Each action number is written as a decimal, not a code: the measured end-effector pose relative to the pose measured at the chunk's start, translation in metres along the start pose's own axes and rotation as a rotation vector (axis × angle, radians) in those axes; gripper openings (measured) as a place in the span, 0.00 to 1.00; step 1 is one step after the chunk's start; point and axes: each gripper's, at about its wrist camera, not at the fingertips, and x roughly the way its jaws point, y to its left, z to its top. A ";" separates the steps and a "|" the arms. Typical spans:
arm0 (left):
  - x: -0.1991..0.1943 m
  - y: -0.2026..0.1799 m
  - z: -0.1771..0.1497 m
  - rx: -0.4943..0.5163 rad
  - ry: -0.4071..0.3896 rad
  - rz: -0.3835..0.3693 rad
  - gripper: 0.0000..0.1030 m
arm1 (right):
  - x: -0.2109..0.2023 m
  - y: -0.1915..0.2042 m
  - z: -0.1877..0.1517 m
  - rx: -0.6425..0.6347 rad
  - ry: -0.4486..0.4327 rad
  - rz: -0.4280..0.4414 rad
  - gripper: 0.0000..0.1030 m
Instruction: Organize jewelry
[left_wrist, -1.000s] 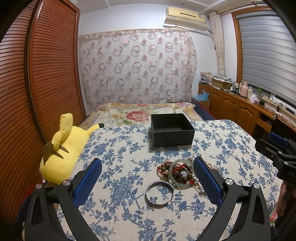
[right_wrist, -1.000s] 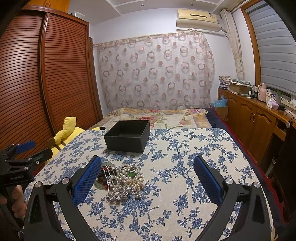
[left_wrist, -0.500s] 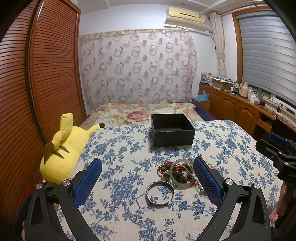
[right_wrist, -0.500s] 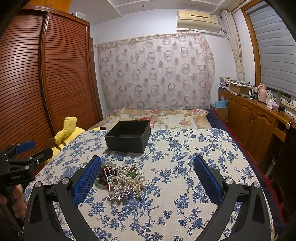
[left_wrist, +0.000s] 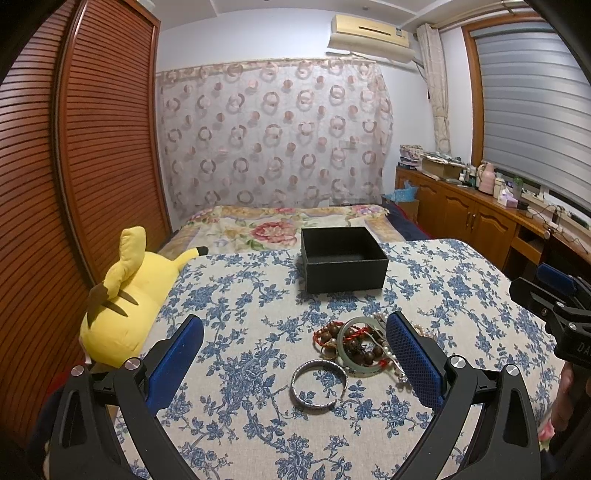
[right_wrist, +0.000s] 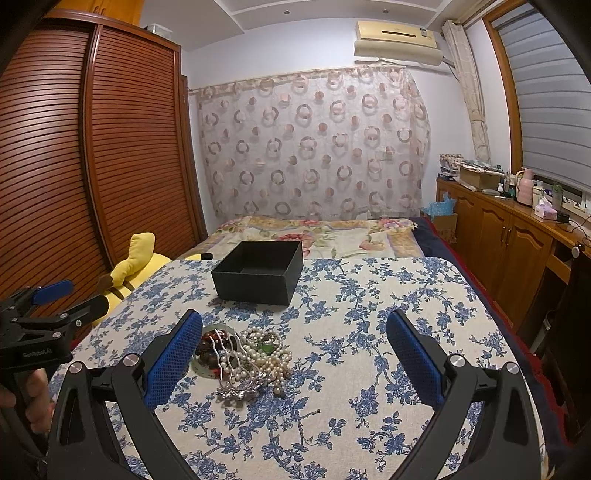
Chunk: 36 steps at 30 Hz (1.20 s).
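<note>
One "GenRobot.AI" label on left hand-held gripper (right_wrist: 44, 314).

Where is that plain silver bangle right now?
In the left wrist view, the silver bangle lies flat on the floral cloth, alone, just nearer the camera than the jewelry pile and well short of the black box.

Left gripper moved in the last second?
No. In the left wrist view the left gripper frames the silver bangle and black box just as before, both grippers open.
</note>
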 end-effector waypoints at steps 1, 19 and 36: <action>0.000 0.000 0.000 0.000 0.001 0.000 0.93 | 0.000 0.000 0.000 0.001 0.000 0.001 0.98; 0.026 0.007 -0.028 0.004 0.099 -0.051 0.93 | 0.014 -0.001 -0.010 -0.009 0.044 0.019 0.98; 0.078 0.010 -0.060 0.008 0.292 -0.178 0.93 | 0.049 0.014 -0.037 -0.102 0.175 0.160 0.77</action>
